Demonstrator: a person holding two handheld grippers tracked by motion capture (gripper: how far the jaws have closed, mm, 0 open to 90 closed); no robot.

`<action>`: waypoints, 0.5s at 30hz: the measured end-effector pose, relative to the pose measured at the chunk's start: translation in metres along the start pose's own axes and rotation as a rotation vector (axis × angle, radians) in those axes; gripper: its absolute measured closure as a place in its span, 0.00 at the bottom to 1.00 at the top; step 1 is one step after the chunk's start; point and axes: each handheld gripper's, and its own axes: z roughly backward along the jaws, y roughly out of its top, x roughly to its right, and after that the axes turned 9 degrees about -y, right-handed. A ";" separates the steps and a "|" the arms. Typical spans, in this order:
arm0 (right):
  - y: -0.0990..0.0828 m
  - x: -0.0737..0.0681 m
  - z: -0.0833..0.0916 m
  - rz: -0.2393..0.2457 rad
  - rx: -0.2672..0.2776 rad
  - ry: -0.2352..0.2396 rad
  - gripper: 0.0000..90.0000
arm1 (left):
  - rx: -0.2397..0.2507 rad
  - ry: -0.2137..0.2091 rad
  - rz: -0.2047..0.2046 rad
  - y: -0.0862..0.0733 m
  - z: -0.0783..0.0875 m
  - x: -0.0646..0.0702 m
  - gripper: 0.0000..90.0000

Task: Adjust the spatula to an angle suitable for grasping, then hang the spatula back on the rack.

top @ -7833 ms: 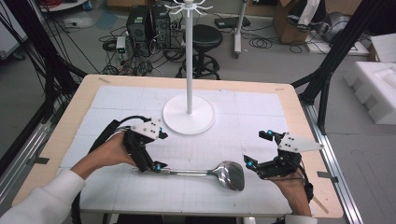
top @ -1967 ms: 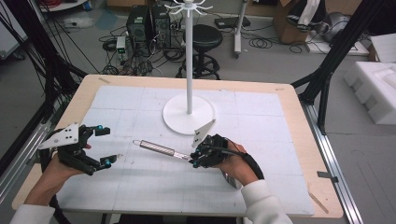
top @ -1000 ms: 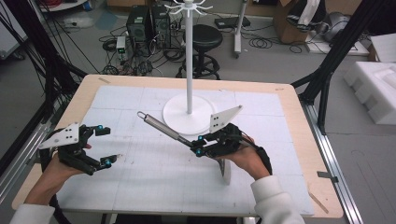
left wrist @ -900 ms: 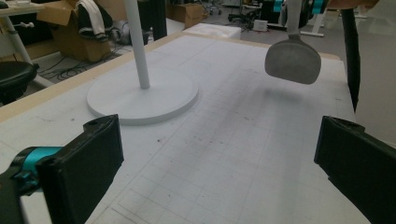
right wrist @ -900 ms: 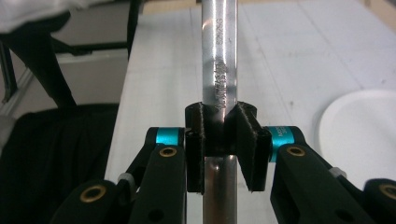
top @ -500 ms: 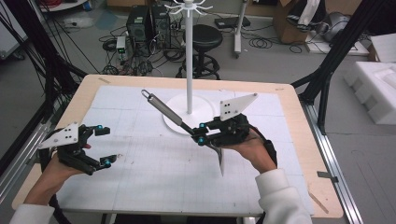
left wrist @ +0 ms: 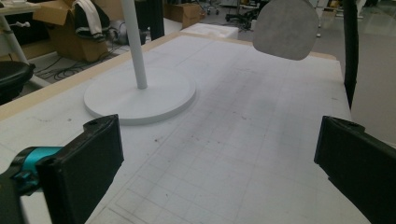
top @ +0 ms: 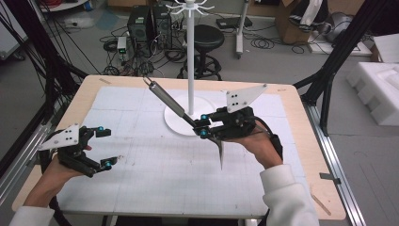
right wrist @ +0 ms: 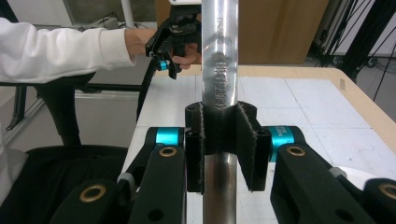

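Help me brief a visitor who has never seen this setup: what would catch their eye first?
The right gripper holds a metal spatula clamped by its handle, lifted above the table's middle with the handle slanting up. Just behind it stands a white rack on a round base. The left gripper sits open near the table's left edge.

A grey floor (top: 282, 61) is stretching out beyond the table (top: 306, 122), with black cables (top: 268, 43) trailing across it. A black round stool (top: 207, 36) is standing just beyond the table's far edge, and black equipment boxes (top: 149, 26) are sitting on the floor near the stool's left. Cardboard boxes (top: 294, 21) are resting farther back to the stool's right. White foam blocks (top: 379, 92) are lying on the floor well right of the table, behind a black frame strut (top: 341, 52).
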 end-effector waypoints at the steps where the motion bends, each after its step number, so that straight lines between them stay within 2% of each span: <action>1: 0.000 0.000 0.001 -0.002 0.000 -0.002 0.83 | 0.000 0.000 0.000 0.000 0.000 0.000 0.02; 6: 0.000 0.001 0.002 -0.008 0.006 -0.003 0.83 | 0.002 -0.001 0.005 0.000 0.000 -0.001 0.02; 15: -0.001 0.002 0.004 -0.010 0.005 0.000 0.83 | 0.001 -0.027 0.011 0.003 -0.002 0.001 0.02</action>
